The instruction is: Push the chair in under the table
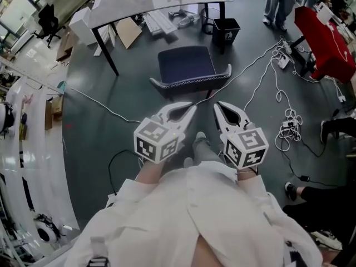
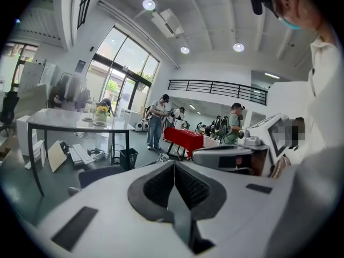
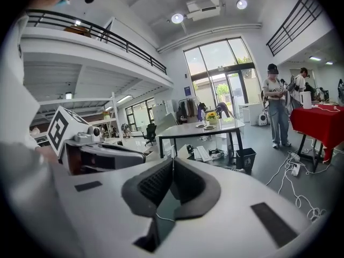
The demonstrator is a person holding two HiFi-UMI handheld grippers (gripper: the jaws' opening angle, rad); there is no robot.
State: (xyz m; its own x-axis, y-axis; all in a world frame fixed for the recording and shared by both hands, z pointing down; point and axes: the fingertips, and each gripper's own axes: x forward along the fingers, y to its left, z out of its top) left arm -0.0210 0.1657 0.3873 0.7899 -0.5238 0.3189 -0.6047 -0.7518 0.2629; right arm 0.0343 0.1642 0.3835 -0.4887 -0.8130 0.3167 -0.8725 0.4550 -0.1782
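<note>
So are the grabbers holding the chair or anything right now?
Nothing is held. The left gripper and the right gripper are both shut with nothing between their jaws, and the chair stands just ahead of them, apart from both.

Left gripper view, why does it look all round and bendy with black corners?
Left gripper view: a wide-angle lens curves the table and ceiling and leaves black corners. Right gripper view: the same round bending, plus bright windows. Head view: sharp, the floor bows near the edges.
</note>
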